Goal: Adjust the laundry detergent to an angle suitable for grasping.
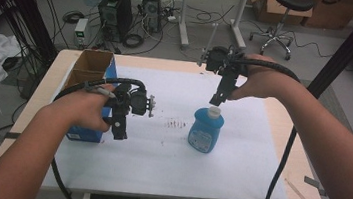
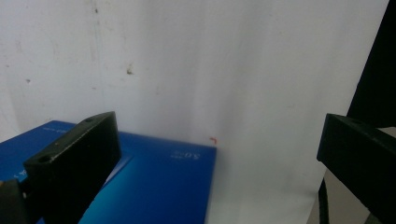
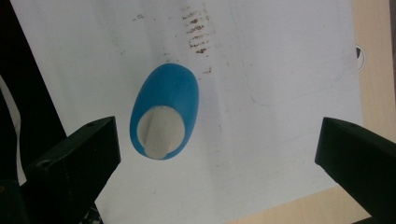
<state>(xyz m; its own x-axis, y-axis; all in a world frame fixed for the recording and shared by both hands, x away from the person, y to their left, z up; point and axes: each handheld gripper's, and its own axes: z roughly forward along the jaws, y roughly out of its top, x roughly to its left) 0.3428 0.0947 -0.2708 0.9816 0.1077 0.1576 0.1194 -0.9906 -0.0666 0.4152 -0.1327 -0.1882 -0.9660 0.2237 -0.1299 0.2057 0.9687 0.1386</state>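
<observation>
A blue bottle (image 1: 205, 130) with a white cap (image 1: 215, 112) stands upright on the white sheet (image 1: 167, 159) near the table's middle. My right gripper (image 1: 218, 99) hangs just above the cap, pointing down, jaws wide apart and holding nothing. From above, the right gripper view has the bottle (image 3: 164, 112) left of centre, near the left jaw. My left gripper (image 1: 119, 132) is open too, beside a blue cardboard box (image 1: 98, 70) at the table's left. The box's blue side (image 2: 154, 182) lies under the left jaw in the left gripper view.
The blue box is open at the top, with brown flaps. Brown smudges (image 1: 176, 124) mark the sheet left of the bottle. Past the table stand computer towers (image 1: 115, 12), cables, a stool (image 1: 284, 21) and cardboard boxes. A black pole (image 1: 346, 53) runs at the right.
</observation>
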